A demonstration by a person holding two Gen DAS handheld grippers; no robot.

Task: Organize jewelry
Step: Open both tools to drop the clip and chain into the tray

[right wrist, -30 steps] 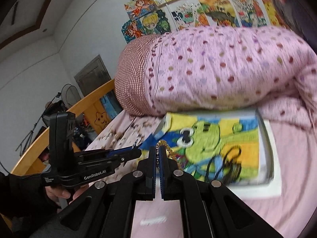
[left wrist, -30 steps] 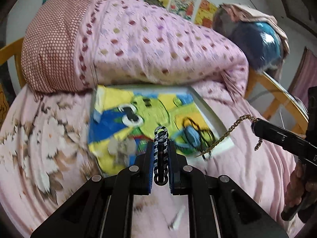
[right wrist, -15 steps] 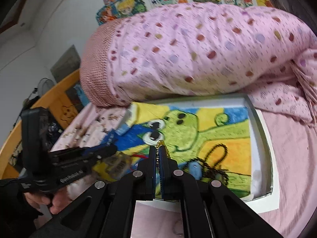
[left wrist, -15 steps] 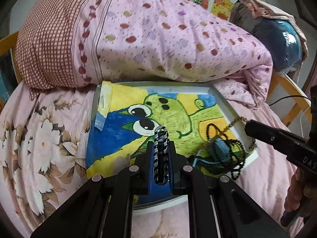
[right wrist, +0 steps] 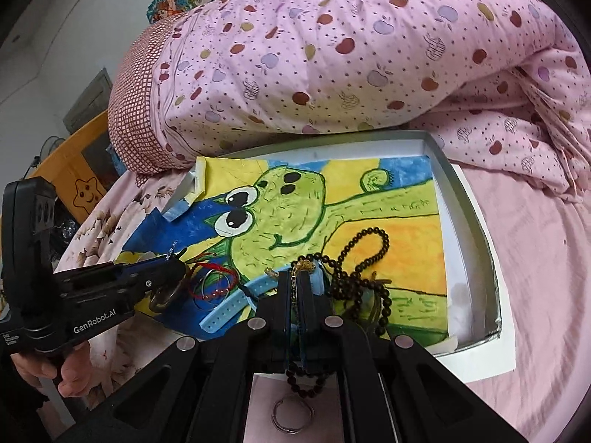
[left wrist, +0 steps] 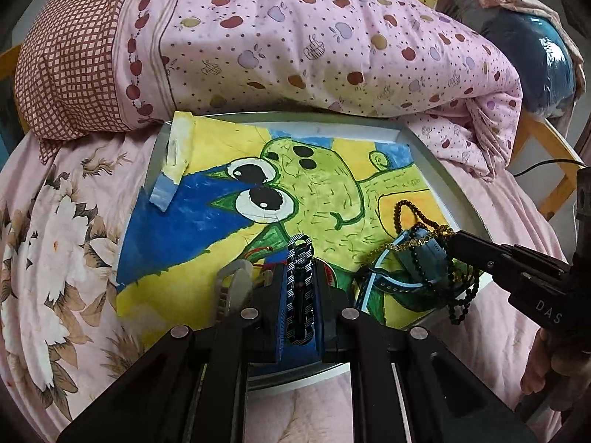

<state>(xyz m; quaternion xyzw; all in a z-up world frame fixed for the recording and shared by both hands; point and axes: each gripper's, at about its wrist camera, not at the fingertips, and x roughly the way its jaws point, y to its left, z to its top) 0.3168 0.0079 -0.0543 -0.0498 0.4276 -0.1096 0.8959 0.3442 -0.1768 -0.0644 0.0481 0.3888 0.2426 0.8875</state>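
The left hand-held gripper (left wrist: 300,288) is clenched on a black-and-white chain bracelet (left wrist: 300,258), held upright between its fingers low over the near edge of the tray (right wrist: 476,221). The right hand-held gripper (right wrist: 295,288) is clenched on a gold chain (left wrist: 410,244), whose free end trails onto the heap at the tray's near right corner. Both pieces appear to be carried in for deposit, hence the low approach over the tray.

The tray rests on the bed (right wrist: 546,258), its far edge against a rolled quilt (right wrist: 351,55). A frog drawing (left wrist: 314,184) lines its floor, presumably to keep small items visible. Already in the tray: a black bead necklace (right wrist: 369,243), draped over a blue watch (left wrist: 421,254) at the near right corner; a red string bracelet (right wrist: 218,280) and a thin metal bangle (right wrist: 208,284) towards the near left.

One ring (right wrist: 291,415) lies outside the tray, on the bed below the right gripper; it is not yet collected.
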